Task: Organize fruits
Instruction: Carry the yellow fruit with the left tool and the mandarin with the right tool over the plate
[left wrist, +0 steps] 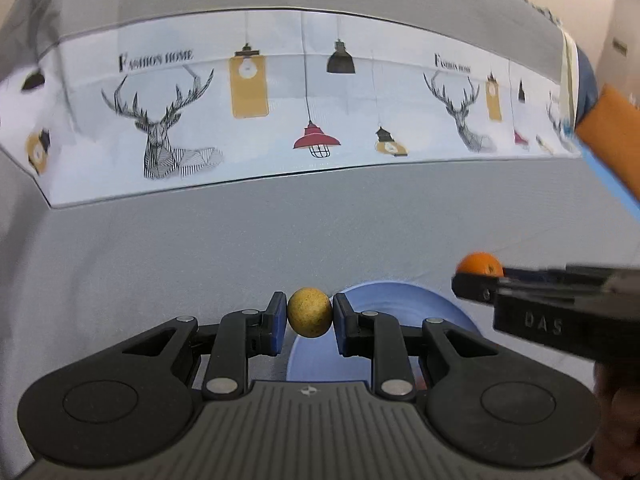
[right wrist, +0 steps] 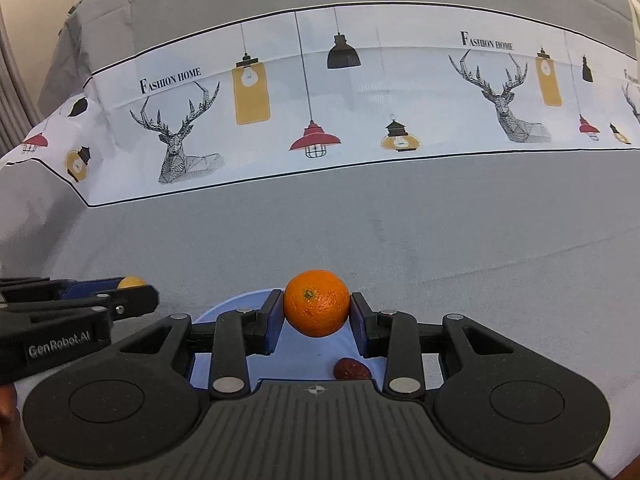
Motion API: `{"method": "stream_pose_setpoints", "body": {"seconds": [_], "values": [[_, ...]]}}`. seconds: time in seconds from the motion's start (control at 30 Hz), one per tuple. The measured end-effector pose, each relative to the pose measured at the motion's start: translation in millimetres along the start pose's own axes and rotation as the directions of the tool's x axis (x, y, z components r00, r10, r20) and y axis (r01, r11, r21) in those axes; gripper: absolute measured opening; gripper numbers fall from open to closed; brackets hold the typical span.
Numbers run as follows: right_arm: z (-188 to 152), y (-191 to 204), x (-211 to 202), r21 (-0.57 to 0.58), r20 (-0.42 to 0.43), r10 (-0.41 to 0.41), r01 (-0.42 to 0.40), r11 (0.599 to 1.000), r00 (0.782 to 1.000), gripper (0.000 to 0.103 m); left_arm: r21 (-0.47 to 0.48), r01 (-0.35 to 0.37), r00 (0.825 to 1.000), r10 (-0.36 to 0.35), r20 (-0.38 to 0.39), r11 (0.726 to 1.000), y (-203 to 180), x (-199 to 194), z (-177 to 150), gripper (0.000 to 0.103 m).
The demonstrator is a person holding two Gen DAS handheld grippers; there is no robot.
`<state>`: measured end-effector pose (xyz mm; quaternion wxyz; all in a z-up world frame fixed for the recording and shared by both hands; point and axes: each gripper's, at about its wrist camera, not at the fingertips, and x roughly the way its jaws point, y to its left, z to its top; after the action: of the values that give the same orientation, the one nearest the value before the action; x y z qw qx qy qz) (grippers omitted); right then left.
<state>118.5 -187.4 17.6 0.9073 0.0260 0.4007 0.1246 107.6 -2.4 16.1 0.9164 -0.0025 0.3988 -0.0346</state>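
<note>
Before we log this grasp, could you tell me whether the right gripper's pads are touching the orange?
Touching. In the right wrist view both blue pads of the right gripper press on either side of the orange, no gap showing, held above the blue plate.

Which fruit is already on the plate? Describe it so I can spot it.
Find the blue plate on the grey tablecloth. A small wrinkled dark-red fruit lies on it, below the orange in the right gripper; it is the only fruit not held.

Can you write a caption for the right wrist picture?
Right gripper holds an orange above a blue plate with a red date on it.
</note>
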Motion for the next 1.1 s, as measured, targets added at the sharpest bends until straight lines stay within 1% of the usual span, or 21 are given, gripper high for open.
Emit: {"method": "stream_pose_setpoints", "body": {"seconds": [0.03,0.1,0.17,0.23,0.33,0.57,1.1], "values": [[1,1,1,0.0,0.0,0.005,-0.005,1.0,1.0,0.037,0.014,-0.004,1.0,0.004,-0.009,1.0,-4,2,-1,0.027],[2,5,2,-0.009,-0.003,0.006,-0.006,1.0,1.0,0.037,0.021,0.02,1.0,-0.019,-0.019,1.0,-10,4,-2,0.027],[0,7,4,-0.02,-0.013,0.002,-0.002,1.0,1.0,0.037,0.058,0.021,1.0,-0.02,-0.021,0.998,-16,6,-5,0.027],[-1,7,6,-0.024,-0.028,-0.002,0.001,1.0,1.0,0.037,0.074,0.024,0.999,-0.022,-0.029,0.997,-19,9,-7,0.027],[-3,3,10,-0.021,-0.052,-0.018,0.017,1.0,0.998,0.037,0.072,0.043,0.998,-0.039,-0.058,0.996,-20,15,-9,0.027],[-8,1,18,-0.025,-0.084,-0.033,0.031,0.999,0.996,0.037,0.103,0.07,0.995,-0.062,-0.08,0.992,-28,23,-11,0.027],[-8,6,23,-0.045,-0.098,-0.041,0.037,0.998,0.994,0.037,0.106,0.075,0.993,-0.065,-0.094,0.991,-31,28,-10,0.027]]}}
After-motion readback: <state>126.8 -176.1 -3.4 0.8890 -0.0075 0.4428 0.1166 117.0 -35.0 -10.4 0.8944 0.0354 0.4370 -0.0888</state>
